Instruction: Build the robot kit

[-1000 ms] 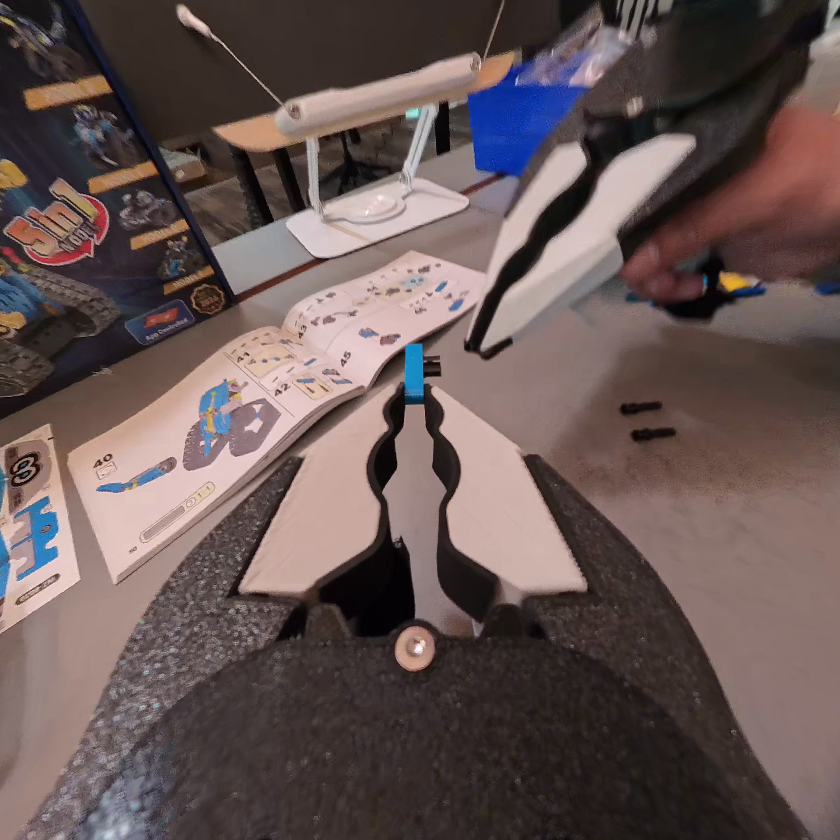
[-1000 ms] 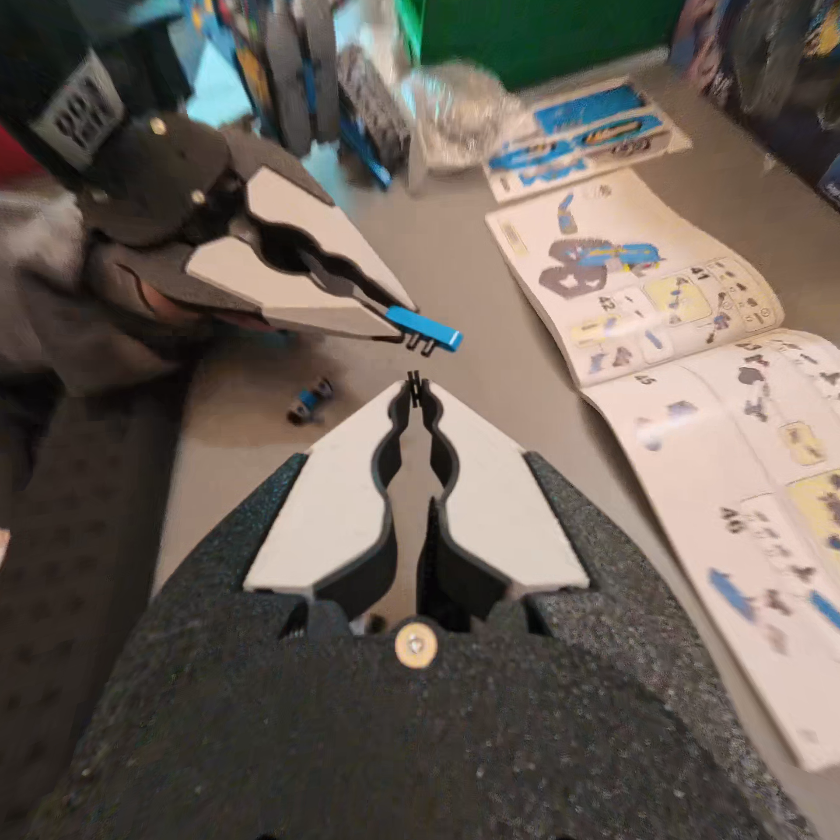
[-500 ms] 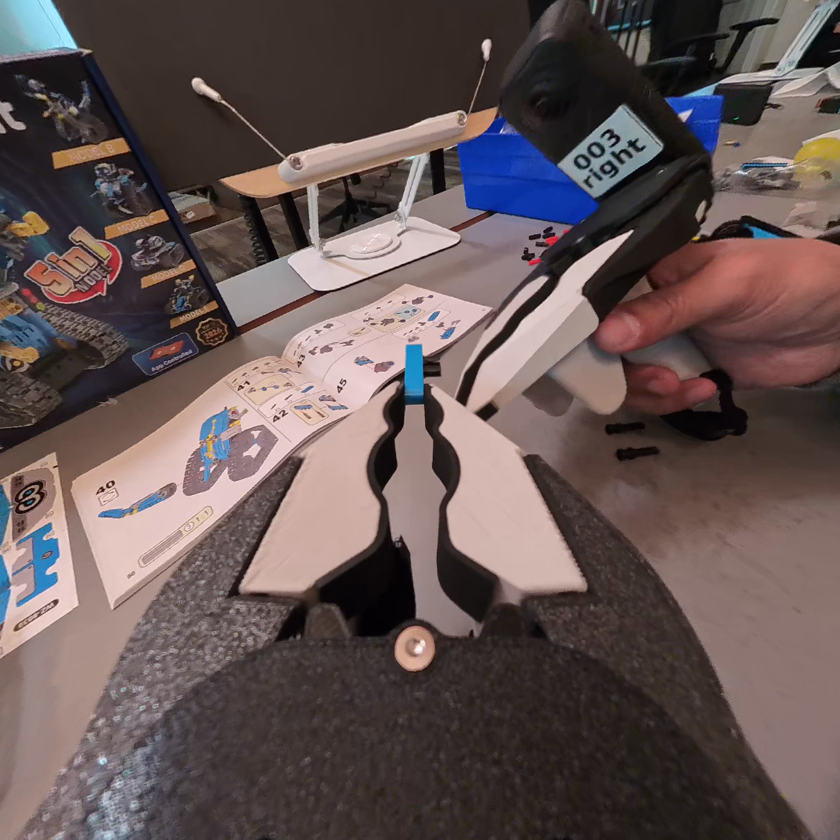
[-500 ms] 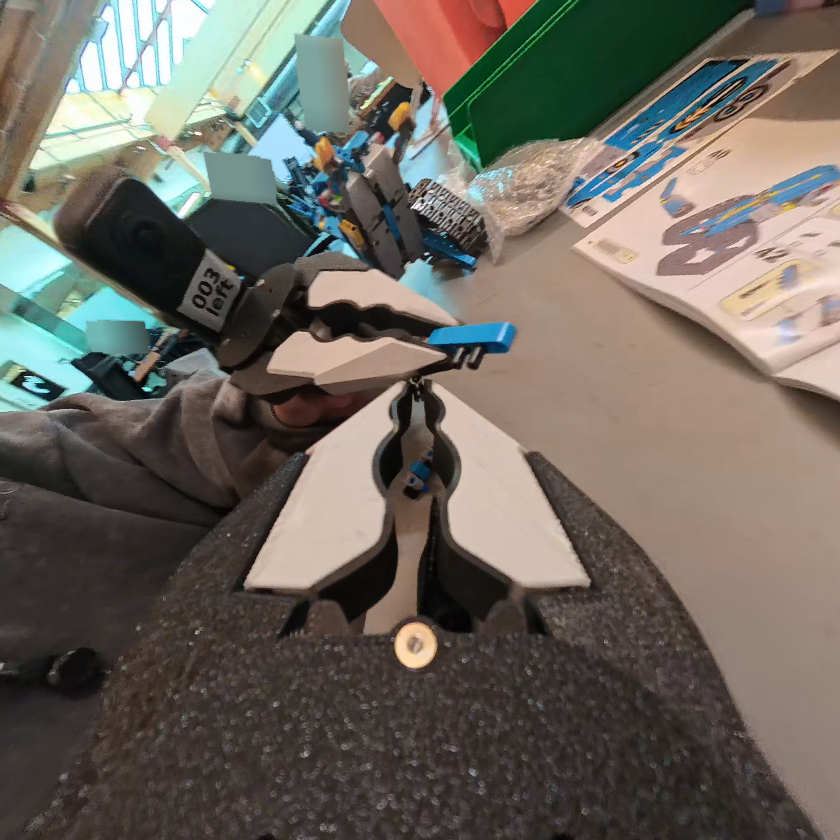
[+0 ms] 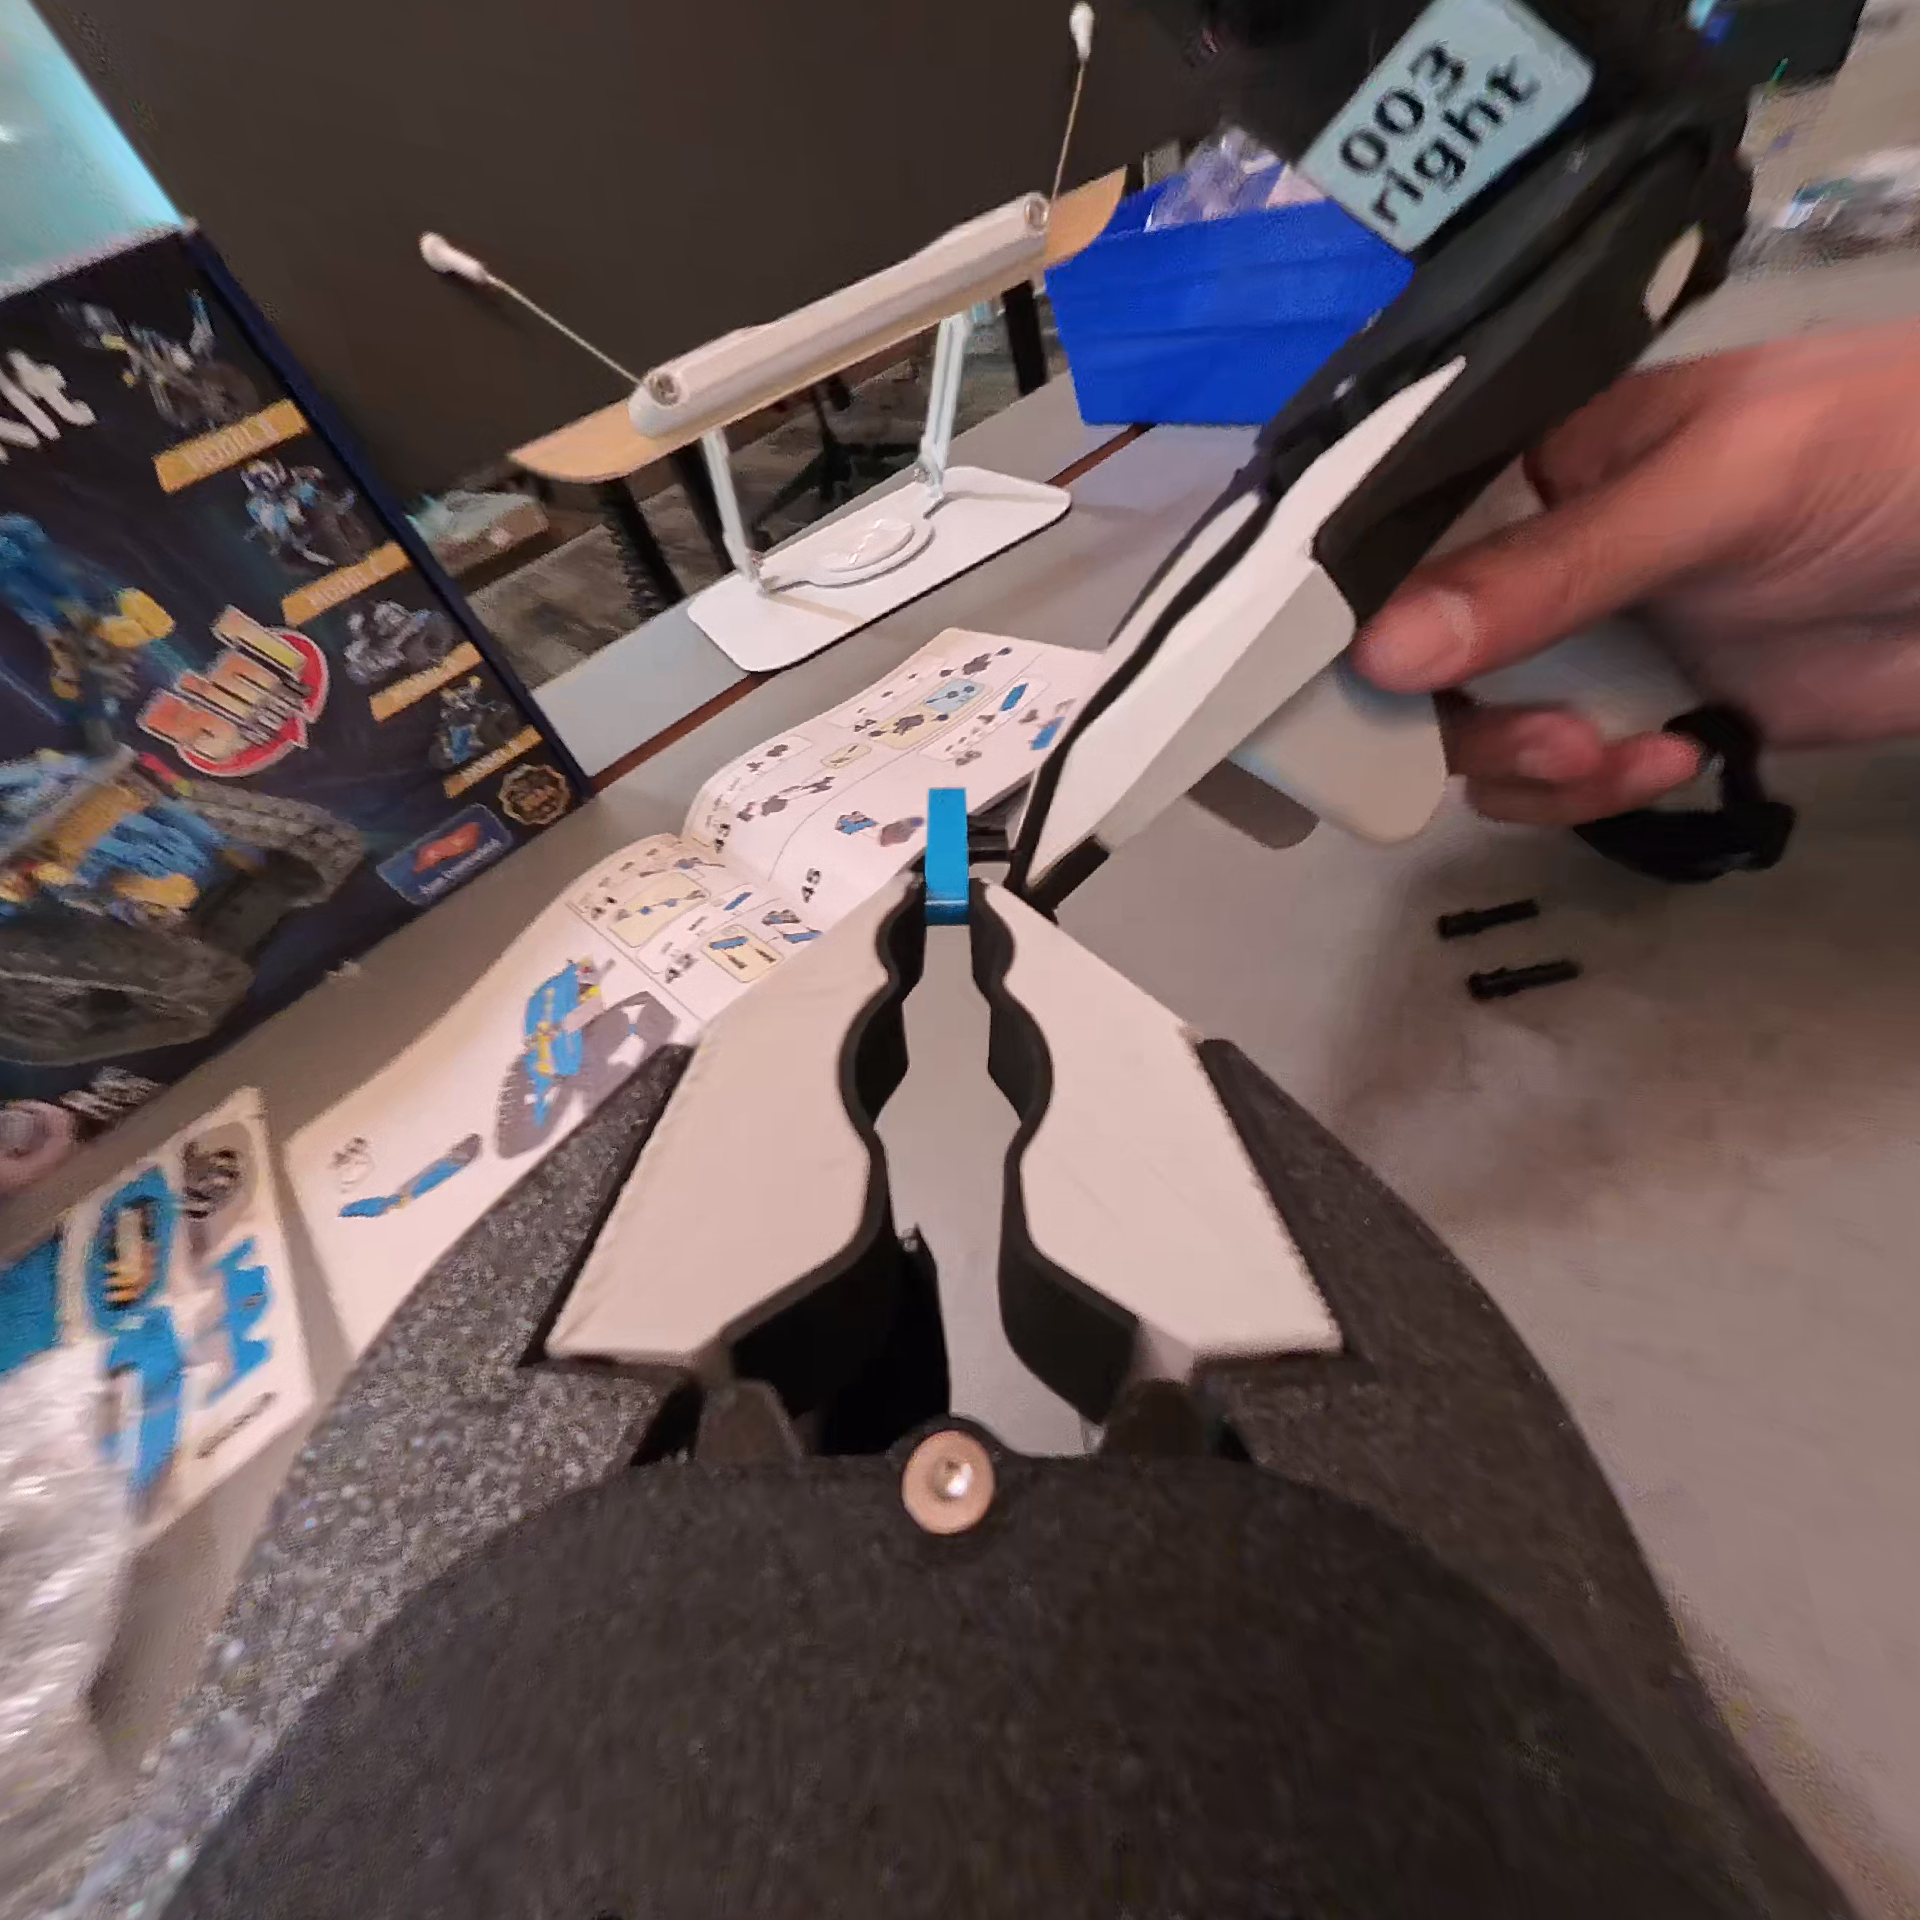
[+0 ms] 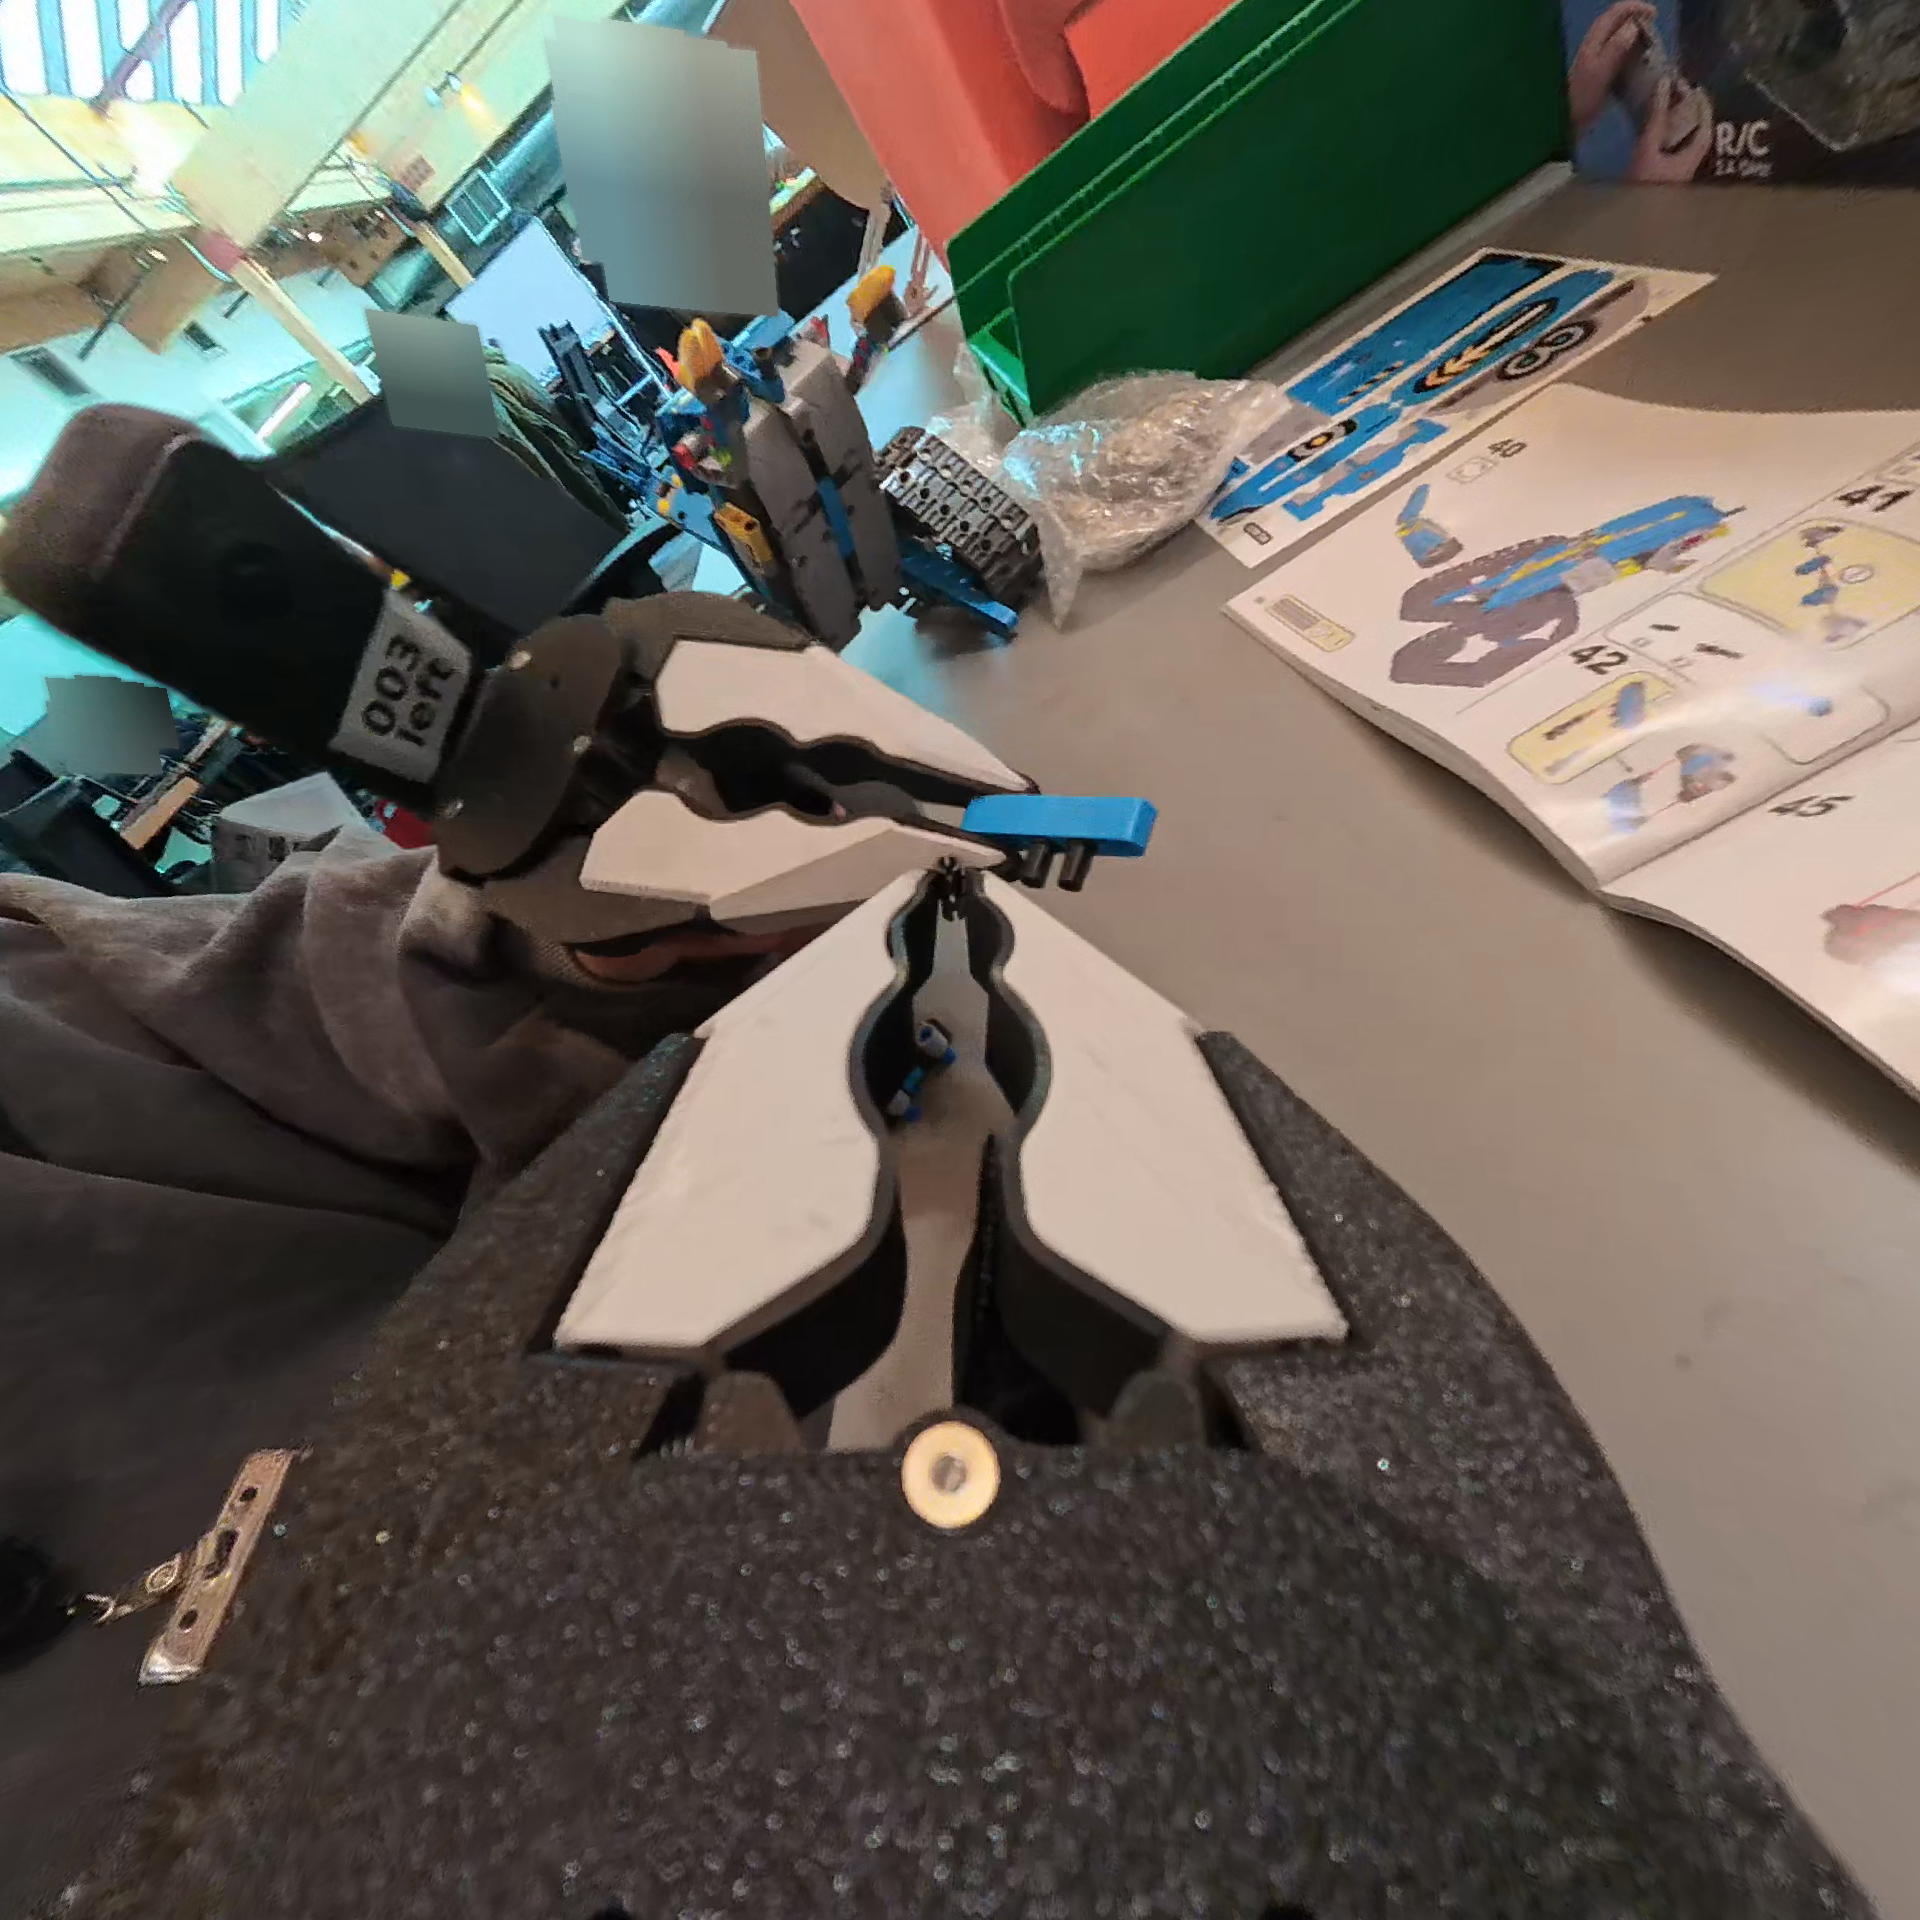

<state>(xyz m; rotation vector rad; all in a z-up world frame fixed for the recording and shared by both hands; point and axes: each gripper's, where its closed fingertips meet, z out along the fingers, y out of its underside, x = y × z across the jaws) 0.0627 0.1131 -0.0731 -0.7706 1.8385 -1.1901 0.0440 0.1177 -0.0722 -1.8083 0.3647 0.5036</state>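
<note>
Left gripper (image 5: pixel 945 904) clamps a blue beam (image 6: pixel 1060 823) above the instruction booklet (image 5: pixel 727 894); right gripper (image 6: pixel 951 883), pinching a black pin, should align squarely with the beam's underside.

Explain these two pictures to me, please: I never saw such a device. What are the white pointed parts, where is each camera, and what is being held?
These are hand-held tongs, one in each of a person's hands, no robot. Each picture comes from a camera on one tool, looking along its white fingers. The left tongs pinch a blue beam with black pins under it. The right tongs are nearly shut on something small and dark, too small to identify, touching the beam's pin side. A hand grips the right tool. On the grey table lie an open instruction booklet, a sticker sheet, two loose black pins and a toy box.
</note>
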